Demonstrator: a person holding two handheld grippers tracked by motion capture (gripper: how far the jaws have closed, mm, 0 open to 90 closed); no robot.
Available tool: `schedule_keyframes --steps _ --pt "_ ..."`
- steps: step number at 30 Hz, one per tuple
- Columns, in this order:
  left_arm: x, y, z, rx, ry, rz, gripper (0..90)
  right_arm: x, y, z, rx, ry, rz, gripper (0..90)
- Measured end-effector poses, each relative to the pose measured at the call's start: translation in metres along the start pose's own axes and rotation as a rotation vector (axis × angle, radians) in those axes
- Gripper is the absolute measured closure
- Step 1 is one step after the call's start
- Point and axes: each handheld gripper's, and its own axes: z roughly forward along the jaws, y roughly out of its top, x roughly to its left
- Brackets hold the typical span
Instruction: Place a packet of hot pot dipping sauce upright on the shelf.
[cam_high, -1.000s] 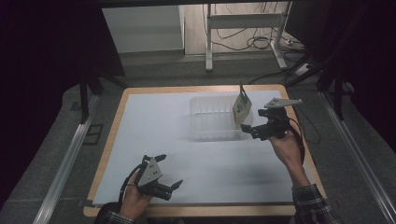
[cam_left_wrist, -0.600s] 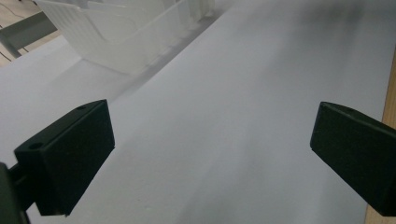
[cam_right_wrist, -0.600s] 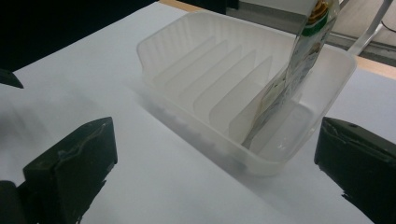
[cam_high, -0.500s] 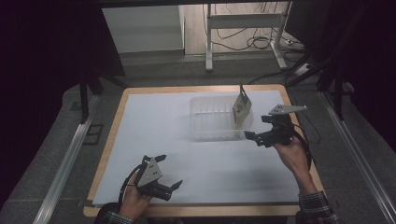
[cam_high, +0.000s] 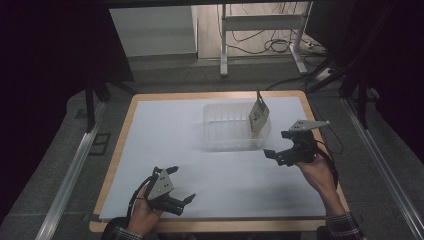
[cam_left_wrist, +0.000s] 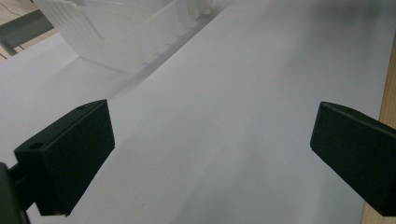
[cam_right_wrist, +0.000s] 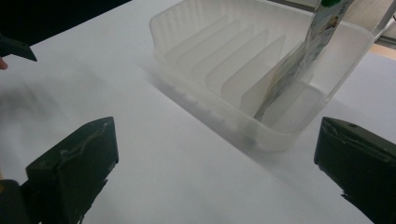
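Note:
A clear plastic rack tray (cam_high: 222, 135) (cam_right_wrist: 187, 35) with upright dividers sits at the back right of the white table sheet. A flat printed packet (cam_high: 258, 117) (cam_right_wrist: 299, 60) stands tilted in the slot at its right end. My right gripper (cam_high: 281, 145) (cam_right_wrist: 215, 172) hovers open just in front of and to the right of the tray, nothing between its jaws. My left gripper (cam_high: 177, 186) (cam_left_wrist: 210, 158) rests open near the front left edge, far from the tray (cam_left_wrist: 116, 32), holding nothing.
The white sheet (cam_high: 190, 145) covers a wooden table (cam_high: 125, 125). Metal rails run along both sides of the table on the grey floor. A desk frame (cam_high: 260, 35) and cables lie beyond the far edge.
My right gripper has drawn back from the tray toward the front and slightly down, away from the standing packet. The left gripper has stayed put.

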Motion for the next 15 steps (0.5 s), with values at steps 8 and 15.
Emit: schedule_keyframes --steps 8,15 --pt "0.0 0.0 0.0 0.011 -0.009 -0.02 0.0 0.01 -0.01 0.001 0.015 -0.021 -0.028 0.0" --pt "0.0 0.001 -0.001 0.009 -0.008 -0.032 0.0 0.016 -0.015 -0.001 0.025 -0.015 -0.035 0.0"
